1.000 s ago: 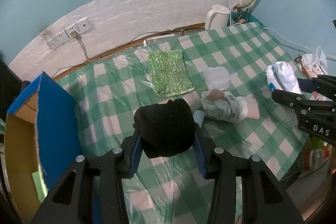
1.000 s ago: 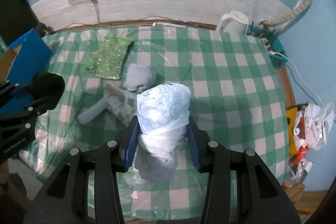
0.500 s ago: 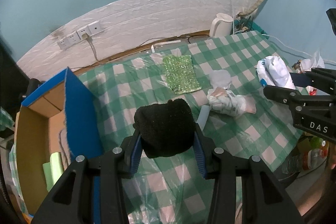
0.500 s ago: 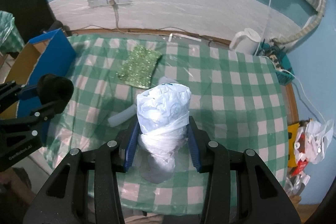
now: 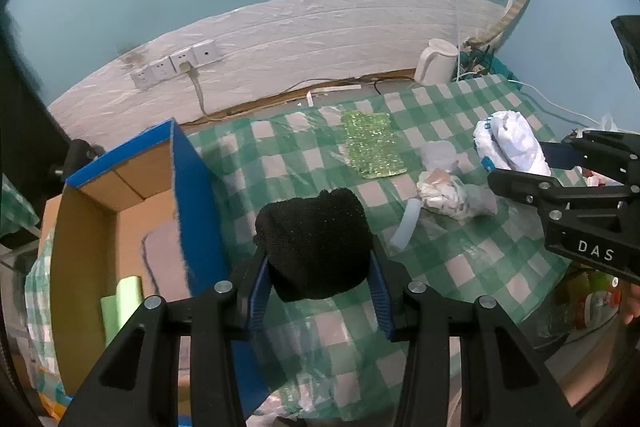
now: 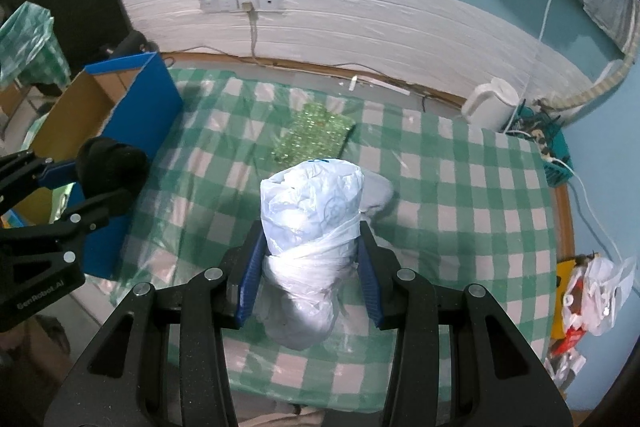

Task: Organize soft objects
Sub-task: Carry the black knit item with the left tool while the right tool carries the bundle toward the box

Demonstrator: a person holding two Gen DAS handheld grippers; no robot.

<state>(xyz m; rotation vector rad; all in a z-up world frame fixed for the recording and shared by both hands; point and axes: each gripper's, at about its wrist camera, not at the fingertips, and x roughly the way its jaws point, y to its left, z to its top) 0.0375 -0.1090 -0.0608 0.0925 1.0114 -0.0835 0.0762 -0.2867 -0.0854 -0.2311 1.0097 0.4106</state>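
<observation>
Holding both loads clear of the table (image 5: 460, 255): left gripper (image 5: 318, 281) clamps the black knit (image 5: 316, 243), right gripper (image 6: 308, 275) clamps the bagged bundle (image 6: 310, 215). Box (image 5: 100, 227) sits open just left, likely the drop target; green pad (image 5: 374, 145) and wrapped toy (image 5: 448, 193) lie on the cloth.

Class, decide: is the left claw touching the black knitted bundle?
Touching. In the left wrist view, the left claw has both blue pads pressed against the black knitted bundle.
</observation>
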